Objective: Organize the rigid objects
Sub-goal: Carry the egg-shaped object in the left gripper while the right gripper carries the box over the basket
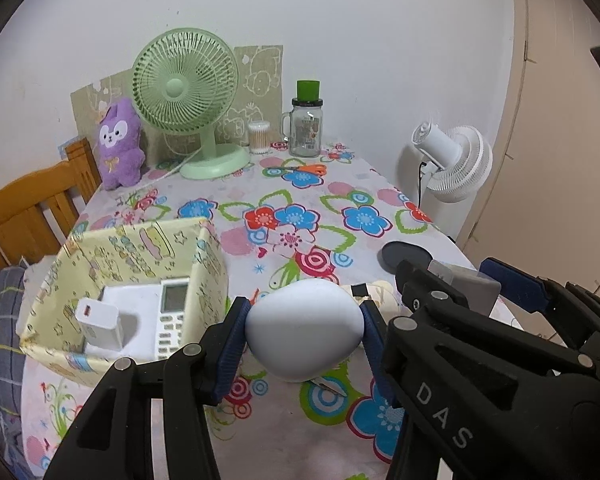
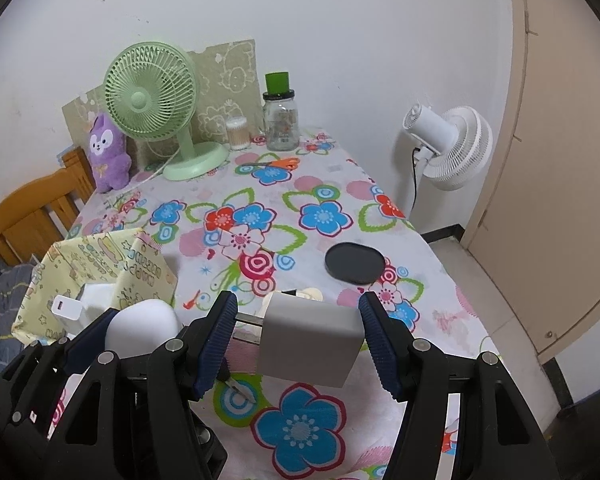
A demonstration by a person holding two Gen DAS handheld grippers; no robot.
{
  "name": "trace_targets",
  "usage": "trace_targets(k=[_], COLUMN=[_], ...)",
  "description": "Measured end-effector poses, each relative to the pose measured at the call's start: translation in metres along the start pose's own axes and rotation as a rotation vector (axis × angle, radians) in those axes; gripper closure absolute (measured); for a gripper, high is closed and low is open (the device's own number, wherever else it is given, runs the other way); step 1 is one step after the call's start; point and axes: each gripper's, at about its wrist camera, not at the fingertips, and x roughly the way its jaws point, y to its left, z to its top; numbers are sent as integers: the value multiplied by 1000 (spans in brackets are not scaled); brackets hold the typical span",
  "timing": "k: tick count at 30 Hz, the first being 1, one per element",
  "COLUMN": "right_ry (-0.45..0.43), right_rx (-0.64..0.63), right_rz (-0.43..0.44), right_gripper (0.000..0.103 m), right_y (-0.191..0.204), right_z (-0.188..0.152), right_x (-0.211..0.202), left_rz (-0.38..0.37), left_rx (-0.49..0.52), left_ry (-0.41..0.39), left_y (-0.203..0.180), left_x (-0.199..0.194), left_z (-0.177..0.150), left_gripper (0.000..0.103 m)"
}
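Observation:
My left gripper (image 1: 303, 334) is shut on a white egg-shaped object (image 1: 303, 330), held above the flowered table just right of the yellow patterned box (image 1: 208, 264). The box holds a white remote (image 1: 174, 320) and a white charger (image 1: 100, 326). My right gripper (image 2: 298, 338) is shut on a white plug adapter (image 2: 310, 338) with metal prongs pointing left, held above the table's front. The egg (image 2: 142, 326) and the box (image 2: 148, 268) also show at the left of the right wrist view. A black round lid (image 2: 354, 262) lies on the table.
At the back stand a green desk fan (image 1: 186, 92), a purple plush (image 1: 118, 146), a cotton swab jar (image 1: 259, 137), a glass jar with green lid (image 1: 306, 124) and orange scissors (image 1: 300, 170). A white floor fan (image 2: 448, 146) stands right of the table. A wooden chair (image 1: 32, 212) is at left.

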Motion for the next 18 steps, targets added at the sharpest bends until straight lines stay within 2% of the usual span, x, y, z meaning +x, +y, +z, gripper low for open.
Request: trace_targets(k=[18], right_ry=[-5], right_rx=[-32], right_rz=[27], right_gripper=[37], right_y=[34], right_z=[24], right_x=[-2], left_rz=[25], left_rx=[6], left_ry=[-5], left_y=[30], left_x=[-6], left_z=[20], left_gripper=[46])
